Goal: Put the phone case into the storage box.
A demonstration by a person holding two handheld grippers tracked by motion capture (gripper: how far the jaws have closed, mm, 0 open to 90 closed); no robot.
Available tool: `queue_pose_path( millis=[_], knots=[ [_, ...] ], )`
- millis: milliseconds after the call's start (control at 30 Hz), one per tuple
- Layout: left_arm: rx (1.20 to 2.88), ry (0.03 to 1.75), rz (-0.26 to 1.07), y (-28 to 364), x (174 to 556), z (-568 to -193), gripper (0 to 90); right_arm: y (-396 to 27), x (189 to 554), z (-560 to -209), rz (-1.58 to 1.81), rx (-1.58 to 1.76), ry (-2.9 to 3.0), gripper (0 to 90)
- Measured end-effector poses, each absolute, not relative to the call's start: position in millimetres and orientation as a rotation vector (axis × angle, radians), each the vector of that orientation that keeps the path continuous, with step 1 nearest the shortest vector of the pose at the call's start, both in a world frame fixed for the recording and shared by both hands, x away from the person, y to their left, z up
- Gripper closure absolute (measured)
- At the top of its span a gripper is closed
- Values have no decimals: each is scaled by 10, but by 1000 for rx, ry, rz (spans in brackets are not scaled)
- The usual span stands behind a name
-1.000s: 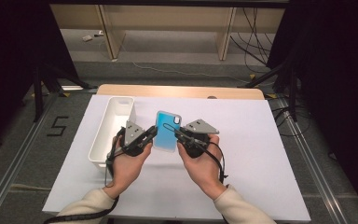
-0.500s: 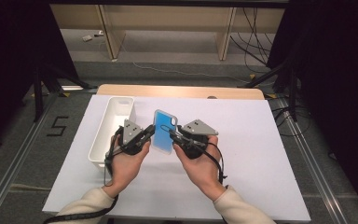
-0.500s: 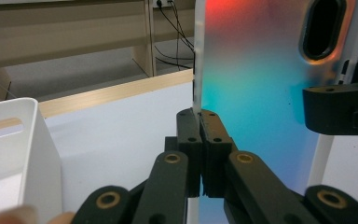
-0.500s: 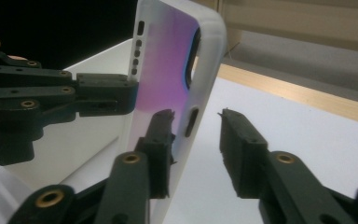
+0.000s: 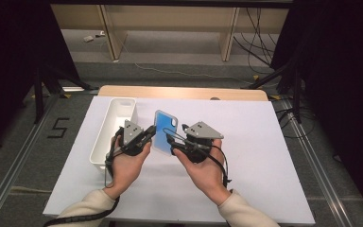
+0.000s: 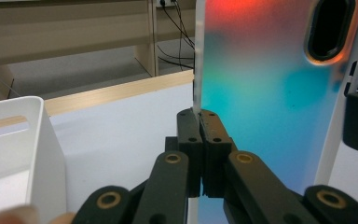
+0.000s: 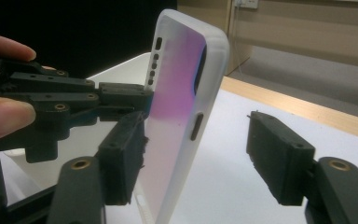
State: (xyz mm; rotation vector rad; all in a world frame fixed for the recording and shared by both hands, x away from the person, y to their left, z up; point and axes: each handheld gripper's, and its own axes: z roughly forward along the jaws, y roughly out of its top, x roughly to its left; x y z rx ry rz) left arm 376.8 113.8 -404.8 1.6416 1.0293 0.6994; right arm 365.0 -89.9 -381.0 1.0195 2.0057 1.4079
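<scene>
- White bin: an oblong, open-topped container at the left of the white table cover; in the left gripper view its wall stands at the left edge, a slot-shaped handle hole near its rim.
- Left hand: rises from the bottom of the high view, sleeve pale, just right of the bin, and carries the left gripper.
- Left gripper, jaw state: the 2 black jaws are pressed fully together on the thin side edge of the phone case; in the left gripper view the pads meet with only the case's rim between them.
- Phone case: a translucent case with a blue-tinted back, held off the table between the 2 hands, tilted, its camera cut-out toward the far side. In the left gripper view its back shades from red at the top to teal below, the oval cut-out at upper right.
- Right gripper: its jaws have just been opening. In the right gripper view the case stands between them; one pad lies against the case's face, the other stands clear of it, so there is no grip.
- Right hand: holds its gripper at the right of the case, the grey 3-cornered plate on top.
</scene>
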Motion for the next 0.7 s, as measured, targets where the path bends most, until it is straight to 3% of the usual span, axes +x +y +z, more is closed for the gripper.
queue_pose_path(
  millis=[700],
  knots=[
    [1620,1051,692,1229,3796,-4003,882,-1086,3680,-3816,1547,887,2027,217]
  ],
)
